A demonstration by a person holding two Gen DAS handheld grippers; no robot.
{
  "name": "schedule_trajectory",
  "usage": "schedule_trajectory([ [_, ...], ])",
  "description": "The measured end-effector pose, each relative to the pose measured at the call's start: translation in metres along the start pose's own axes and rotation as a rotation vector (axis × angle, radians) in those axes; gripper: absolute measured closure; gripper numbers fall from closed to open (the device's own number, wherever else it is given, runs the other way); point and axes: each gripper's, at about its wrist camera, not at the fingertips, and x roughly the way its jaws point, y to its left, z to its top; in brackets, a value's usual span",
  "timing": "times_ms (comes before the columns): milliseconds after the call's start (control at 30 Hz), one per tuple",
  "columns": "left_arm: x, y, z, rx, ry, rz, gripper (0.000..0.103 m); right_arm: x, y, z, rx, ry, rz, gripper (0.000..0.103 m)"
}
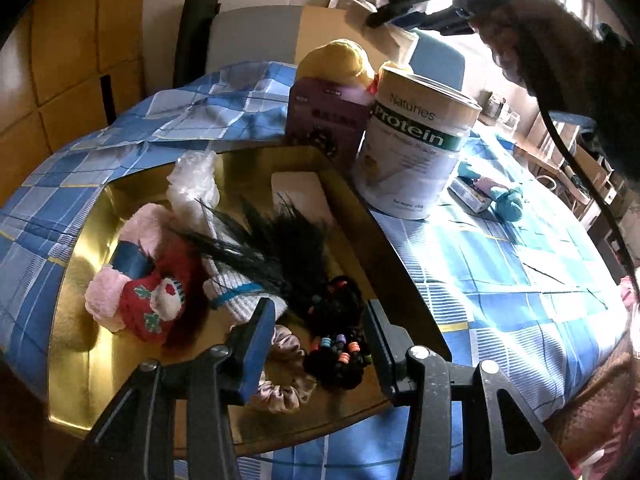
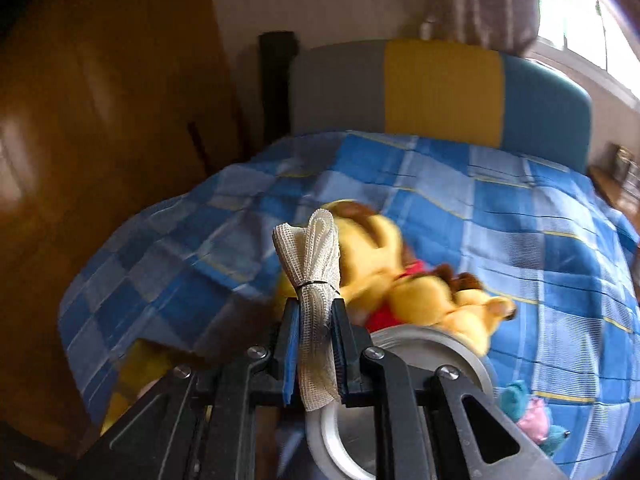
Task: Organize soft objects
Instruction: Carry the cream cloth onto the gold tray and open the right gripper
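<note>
A gold tray lies on the blue checked bedspread and holds soft things: a pink and red Christmas stocking, a white knit piece, a white fluffy item, black feathers, a black beaded hair tie and a pink scrunchie. My left gripper is open just above the hair tie and scrunchie. My right gripper is shut on a rolled white mesh cloth, held above the protein can's lid. It also shows high up in the left wrist view.
A white protein can and a purple box stand behind the tray. A yellow bear plush lies beyond them. Small teal and pink soft toys lie right of the can. A wooden wardrobe stands on the left.
</note>
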Motion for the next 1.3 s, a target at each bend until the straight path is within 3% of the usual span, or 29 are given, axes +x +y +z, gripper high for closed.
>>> schedule_trajectory([
  [200,-0.006,0.007,0.002,-0.023,-0.020,0.029,0.056,-0.014,0.037,-0.033,-0.030,0.034,0.138,0.089],
  [333,-0.011,0.013,0.002,-0.040,-0.038,0.051,0.056,-0.012,0.058,-0.072,-0.063,0.087,0.196,0.089],
  [667,-0.018,0.020,0.001,-0.067,-0.058,0.081,0.056,0.016,0.079,-0.157,-0.124,0.234,0.176,0.089],
  [900,-0.020,0.018,-0.001,-0.071,-0.057,0.086,0.053,0.031,0.081,-0.184,-0.126,0.291,0.120,0.084],
  [1000,-0.021,0.019,-0.001,-0.075,-0.060,0.091,0.052,0.035,0.077,-0.188,-0.080,0.306,0.146,0.078],
  [1133,-0.022,0.020,0.000,-0.080,-0.064,0.097,0.050,0.027,0.072,-0.186,-0.037,0.280,0.179,0.065],
  [1300,-0.026,0.019,0.001,-0.078,-0.073,0.101,0.046,0.005,0.061,-0.180,-0.004,0.218,0.201,0.064],
])
